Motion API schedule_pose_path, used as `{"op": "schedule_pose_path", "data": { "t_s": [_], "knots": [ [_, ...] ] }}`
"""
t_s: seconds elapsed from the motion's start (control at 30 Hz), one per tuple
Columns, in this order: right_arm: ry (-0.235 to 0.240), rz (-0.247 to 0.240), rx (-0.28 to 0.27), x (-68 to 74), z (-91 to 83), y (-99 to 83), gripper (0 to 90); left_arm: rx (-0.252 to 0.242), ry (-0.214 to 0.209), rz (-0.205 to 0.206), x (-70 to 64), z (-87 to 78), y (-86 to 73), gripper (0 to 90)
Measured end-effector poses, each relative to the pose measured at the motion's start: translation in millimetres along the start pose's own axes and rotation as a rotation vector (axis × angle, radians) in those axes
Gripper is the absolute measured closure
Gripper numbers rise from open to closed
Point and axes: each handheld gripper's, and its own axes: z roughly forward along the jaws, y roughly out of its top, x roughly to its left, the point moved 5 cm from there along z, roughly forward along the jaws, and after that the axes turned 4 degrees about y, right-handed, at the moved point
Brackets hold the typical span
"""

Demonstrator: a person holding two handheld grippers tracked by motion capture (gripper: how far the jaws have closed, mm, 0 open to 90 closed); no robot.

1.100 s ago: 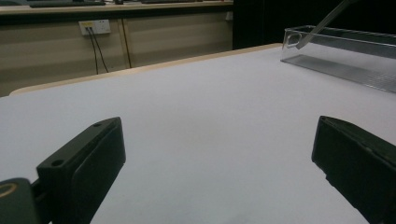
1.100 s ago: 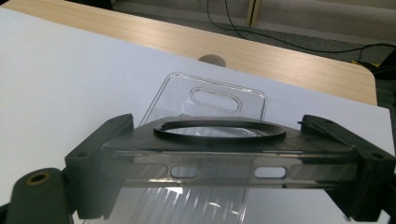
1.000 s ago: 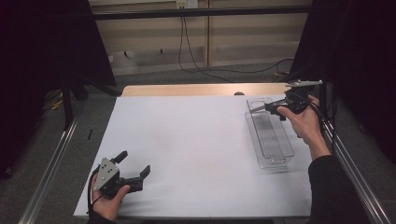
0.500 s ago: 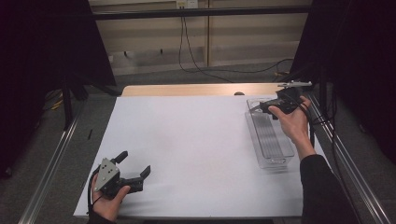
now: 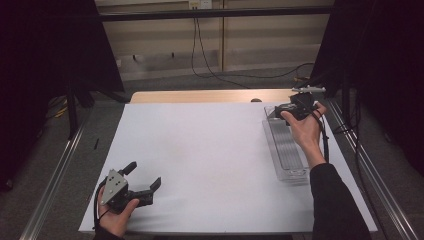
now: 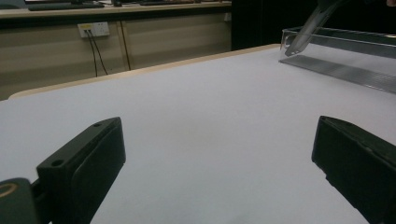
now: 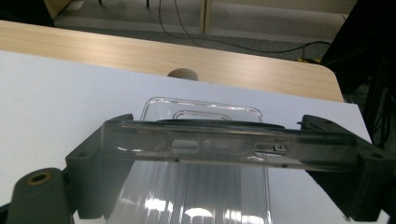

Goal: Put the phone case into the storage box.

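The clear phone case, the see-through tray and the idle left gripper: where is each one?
clear phone case [image 7: 224, 148]: right gripper view, its side edge between the jaws.
see-through tray [image 5: 291, 172]: high view, its near end wall.
left gripper [image 5: 145, 181]: high view, midway between its open jaws.

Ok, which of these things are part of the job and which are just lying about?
In the job: right hand-held gripper, clear phone case in its jaws, clear tray below it.
Lying about: left hand-held gripper, open; floor cables; wall socket.

Hidden and cut-off parts

The clear phone case [image 7: 229, 148] hides part of the clear tray [image 7: 205, 186]; the picture's bottom edge cuts the tray.
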Motion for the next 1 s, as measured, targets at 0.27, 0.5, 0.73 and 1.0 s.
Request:
{"op": "schedule_pose_path", "data": {
  "t_s": [0.27, 0.5, 0.73, 1.0],
  "knots": [
    [-0.031, 0.021, -0.011, 2.4, 8.6, -3.0, 12.0, -0.001, -0.003, 0.004, -0.4, 0.2, 0.0, 2.7],
    [-0.05, 0.027, -0.035, 5.3, 13.4, 1.2, 12.0, -0.002, -0.002, 0.006, -0.7, 0.1, 0.0, 2.7],
    [-0.047, 0.026, -0.054, 4.7, 15.8, 2.7, 12.0, 0.001, -0.01, 0.004, -0.8, 0.5, -0.4, 2.7],
    [-0.034, 0.017, -0.091, 2.0, 20.8, 6.0, 12.0, 0.001, -0.009, 0.005, -1.0, 0.8, -0.4, 2.7]
  ]
}}
